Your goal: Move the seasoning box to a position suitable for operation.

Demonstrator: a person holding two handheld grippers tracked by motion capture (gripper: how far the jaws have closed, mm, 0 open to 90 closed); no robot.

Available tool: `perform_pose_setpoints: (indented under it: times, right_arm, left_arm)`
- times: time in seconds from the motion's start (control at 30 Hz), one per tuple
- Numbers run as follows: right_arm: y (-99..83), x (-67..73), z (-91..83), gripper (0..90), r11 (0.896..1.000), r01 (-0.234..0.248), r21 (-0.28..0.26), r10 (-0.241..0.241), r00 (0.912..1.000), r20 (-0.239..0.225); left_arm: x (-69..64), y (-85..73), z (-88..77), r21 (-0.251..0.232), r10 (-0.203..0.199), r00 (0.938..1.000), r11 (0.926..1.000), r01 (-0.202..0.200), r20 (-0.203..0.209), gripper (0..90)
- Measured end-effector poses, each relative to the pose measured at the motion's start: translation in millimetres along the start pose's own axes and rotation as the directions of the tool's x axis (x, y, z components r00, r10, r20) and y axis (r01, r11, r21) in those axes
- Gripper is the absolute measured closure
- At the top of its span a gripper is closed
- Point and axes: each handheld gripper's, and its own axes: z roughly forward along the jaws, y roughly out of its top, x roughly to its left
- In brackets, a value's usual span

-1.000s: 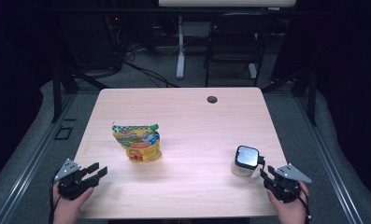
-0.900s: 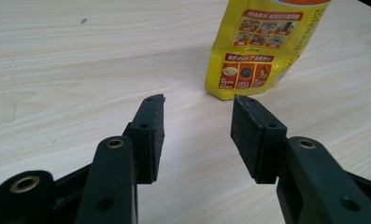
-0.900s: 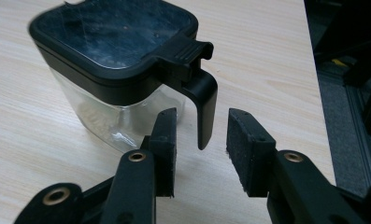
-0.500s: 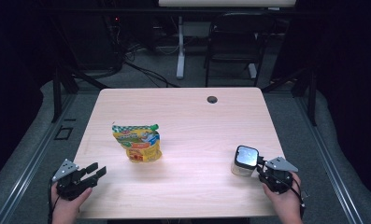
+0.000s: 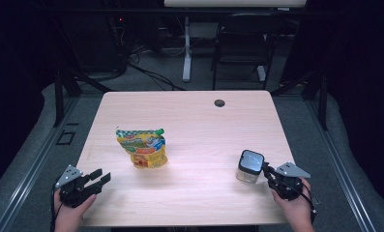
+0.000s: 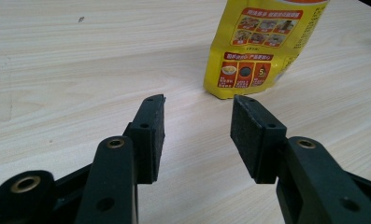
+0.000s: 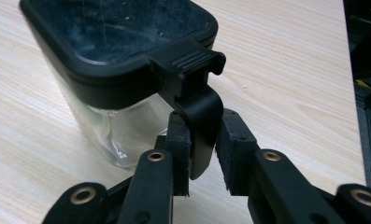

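In the high view a yellow pouch (image 5: pixel 142 148) stands left of centre on the counter (image 5: pixel 189 121), and a clear jar (image 5: pixel 250 166) with a black lid sits at lower right. The left tongs (image 5: pixel 101 178) rest at the lower left corner, jaws spread wide with nothing between them; in the left gripper view the pouch's top is cut off by the upper edge (its print is too small to read). The right tongs (image 7: pixel 203 144) sit narrowly parted around the lid's black latch tab (image 7: pixel 199 121); whether the pads actually press it cannot be told. The jar's left side runs out of frame there.
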Motion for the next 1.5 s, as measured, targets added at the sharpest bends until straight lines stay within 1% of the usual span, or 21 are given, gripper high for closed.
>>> perform_pose_setpoints:
  times: [0.03,0.13,0.2,0.23,0.27,0.3,0.37,0.47,0.63,0.8,0.83,0.87,0.93,1.1,1.13,1.17,1.23,1.27,1.33,1.4,1.5]
  right_arm:
    - [0.8,1.8,-0.5,75.7,1.000,0.011,0.003,-0.011,0.9999,-0.003]
    - [3.6,6.8,-0.5,75.6,1.000,0.013,0.003,-0.013,0.9998,-0.016]
    - [5.9,10.9,0.7,75.7,1.000,0.013,-0.002,-0.013,0.9992,-0.039]
    - [7.5,13.2,1.1,75.7,1.000,0.023,0.002,-0.023,0.9987,-0.046]
    - [11.5,19.4,2.1,75.7,0.999,0.041,0.010,-0.040,0.9974,-0.060]
    - [11.5,19.4,2.1,75.7,0.999,0.041,0.010,-0.040,0.9974,-0.060]
    - [15.1,25.0,2.7,75.8,0.999,0.048,0.005,-0.048,0.9967,-0.066]
    - [21.3,35.5,5.1,75.9,0.998,0.058,-0.004,-0.058,0.9945,-0.087]
    - [28.3,51.7,10.9,75.9,0.996,0.094,0.006,-0.092,0.9886,-0.119]
    - [32.0,65.3,14.1,75.9,0.995,0.101,-0.002,-0.100,0.9846,-0.143]
    - [32.5,67.8,14.5,75.9,0.994,0.113,-0.001,-0.112,0.9821,-0.152]
    - [33.7,74.0,15.2,75.9,0.992,0.126,-0.003,-0.125,0.9779,-0.168]
    - [34.1,76.0,15.6,75.9,0.992,0.130,-0.007,-0.129,0.9766,-0.172]
    - [36.6,88.5,17.7,75.9,0.988,0.157,-0.013,-0.156,0.9657,-0.207]
    - [36.6,90.6,18.7,75.9,0.988,0.152,-0.023,-0.154,0.9647,-0.214]
    - [37.5,92.6,18.4,75.9,0.986,0.165,-0.017,-0.164,0.9622,-0.217]
    - [37.5,96.6,19.3,75.9,0.987,0.158,-0.025,-0.160,0.9617,-0.223]
    - [38.0,99.6,19.3,75.9,0.985,0.173,-0.020,-0.173,0.9577,-0.230]
    - [38.1,100.8,19.6,75.8,0.984,0.176,-0.020,-0.175,0.9566,-0.233]
    - [39.2,105.9,20.1,75.8,0.982,0.189,-0.018,-0.188,0.9520,-0.242]
    - [40.3,109.2,20.2,75.8,0.982,0.190,-0.015,-0.188,0.9512,-0.245]
  left_arm:
    - [0.0,-0.1,0.0,0.000,0.000,1.0000,1.0000,0.000,0.000,54.9]
    - [0.2,-0.2,0.2,0.000,0.001,1.0000,1.0000,-0.001,-0.002,54.8]
    - [0.1,-0.2,0.3,0.000,0.001,1.0000,1.0000,-0.001,-0.004,54.7]
    - [-0.1,-0.1,0.2,0.001,0.002,1.0000,1.0000,-0.002,-0.004,54.6]
    - [-0.3,-0.1,0.2,0.000,0.003,1.0000,1.0000,-0.003,-0.003,54.6]
    - [-0.5,0.0,0.3,-0.001,0.002,1.0000,1.0000,-0.002,-0.001,54.6]
    - [-1.3,0.6,-0.1,0.008,0.012,0.9999,0.9999,-0.012,-0.001,54.6]
    - [-3.0,0.6,0.5,0.002,0.017,0.9998,0.9999,-0.017,0.006,54.7]
    - [-4.2,0.9,-0.2,0.003,0.022,0.9997,0.9998,-0.022,0.011,54.8]
    - [-4.7,0.9,-0.1,0.001,0.024,0.9996,0.9997,-0.024,0.014,54.9]
    - [-5.0,1.0,-0.1,0.002,0.026,0.9995,0.9997,-0.026,0.016,54.9]
    - [-5.7,1.2,-0.2,0.004,0.026,0.9995,0.9997,-0.026,0.016,55.0]
    - [-6.4,1.3,0.1,0.002,0.029,0.9994,0.9996,-0.029,0.020,55.0]
    - [-9.5,1.5,1.3,0.008,0.036,0.9991,0.9993,-0.036,0.024,55.0]
    - [-10.3,1.6,1.7,0.012,0.041,0.9989,0.9991,-0.041,0.025,55.0]
    - [-10.8,1.4,2.1,0.011,0.045,0.9987,0.9989,-0.045,0.026,55.0]
    - [-11.9,1.6,2.1,0.018,0.054,0.9981,0.9983,-0.055,0.029,55.0]
    - [-12.6,1.5,2.3,0.014,0.056,0.9980,0.9983,-0.056,0.029,55.0]
    - [-13.5,1.4,2.3,0.014,0.056,0.9980,0.9983,-0.057,0.030,55.0]
    - [-13.5,1.7,1.2,0.016,0.063,0.9975,0.9978,-0.064,0.030,55.1]
    - [-13.7,1.8,0.6,0.015,0.063,0.9976,0.9979,-0.063,0.031,55.0]
